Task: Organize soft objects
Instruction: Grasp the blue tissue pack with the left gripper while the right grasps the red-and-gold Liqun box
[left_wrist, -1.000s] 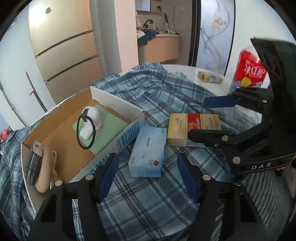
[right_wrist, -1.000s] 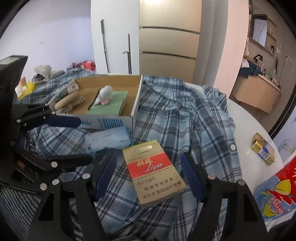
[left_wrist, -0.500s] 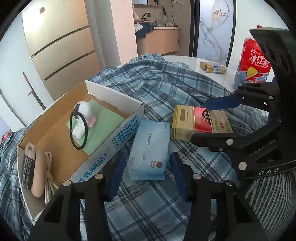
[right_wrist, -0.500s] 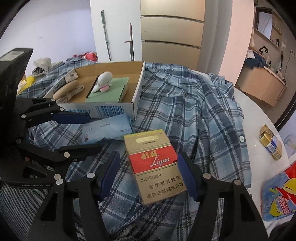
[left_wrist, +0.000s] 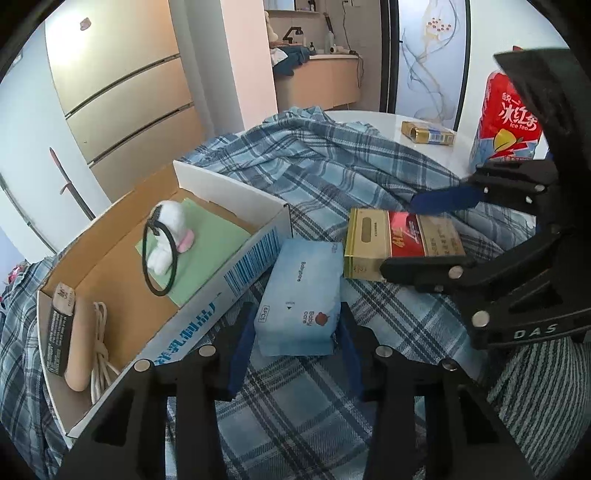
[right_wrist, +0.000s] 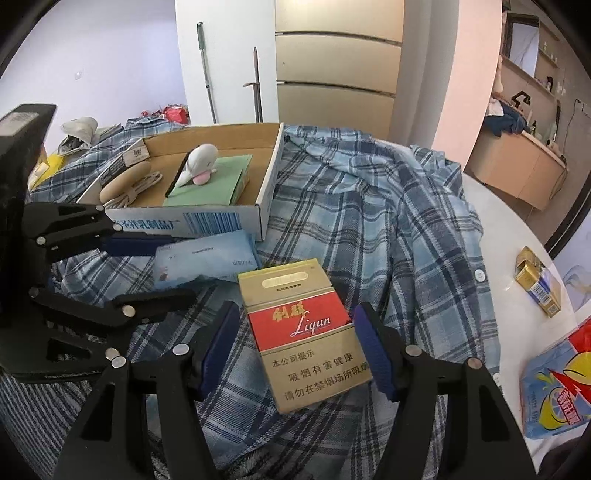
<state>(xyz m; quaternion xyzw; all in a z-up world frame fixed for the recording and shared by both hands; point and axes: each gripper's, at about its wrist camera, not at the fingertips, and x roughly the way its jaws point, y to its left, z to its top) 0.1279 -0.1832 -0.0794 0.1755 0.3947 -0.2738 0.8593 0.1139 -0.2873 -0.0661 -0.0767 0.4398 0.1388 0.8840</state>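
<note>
A light blue tissue pack lies on the plaid shirt, against the front wall of a cardboard box. My left gripper straddles the pack's near end. Its jaws are closing, and the blue pads touch both long sides. In the right wrist view the same pack sits between the left gripper's fingers. My right gripper stands open around a red and gold cigarette box; cloth shows between the left pad and the box. That box lies right of the pack.
The cardboard box holds a white plush hair tie on a green pad, and a beige item with a cord. On the bare white table lie a small gold pack and a red ice tea pack.
The left jaws have narrowed from well clear of the tissue pack to touching its sides. Both views have drawn slightly closer to their objects. The right jaws have narrowed a little.
</note>
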